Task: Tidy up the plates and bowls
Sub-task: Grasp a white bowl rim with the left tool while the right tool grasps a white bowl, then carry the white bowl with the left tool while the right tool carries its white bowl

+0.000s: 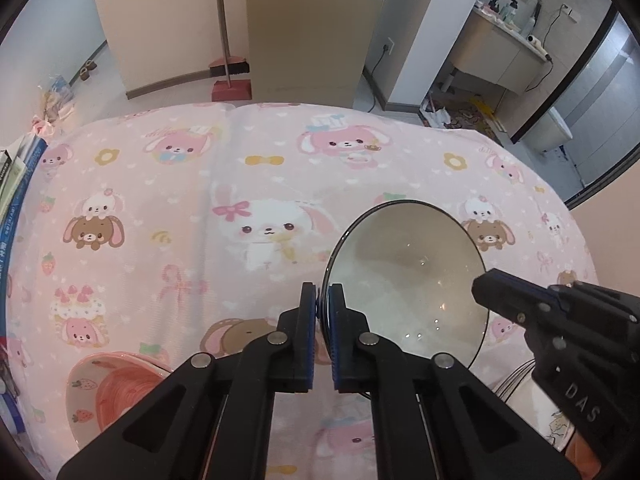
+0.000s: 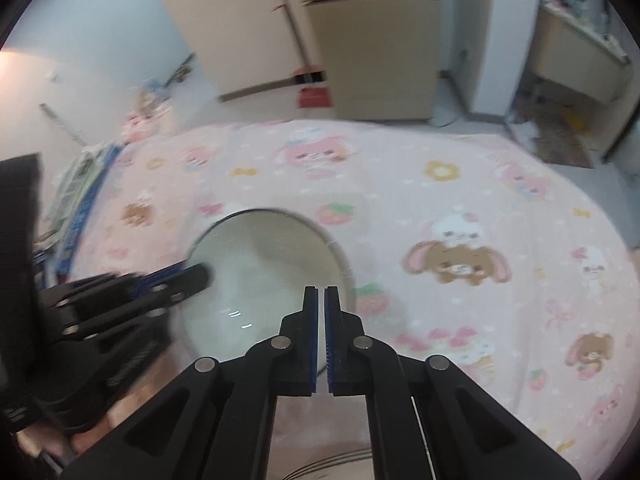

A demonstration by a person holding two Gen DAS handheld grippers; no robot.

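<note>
Fingers of the left gripper (image 1: 323,294) and, seemingly, the right gripper (image 2: 321,296) pinch the glass bowl's (image 1: 408,276) opposite rims.

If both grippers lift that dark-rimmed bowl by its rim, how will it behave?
The bowl looks glazed and glossy, so probably rigid, slippery and breakable. Gripped on opposite sides by the left gripper and right gripper, it should stay level.

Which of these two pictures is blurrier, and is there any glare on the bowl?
Right wrist view is blurrier: the left gripper and fridge smear, while the left wrist view stays crisp. Small bright glints sit inside the grey bowl in both views, and the fisheye bends the tablecloth's edges.
</note>
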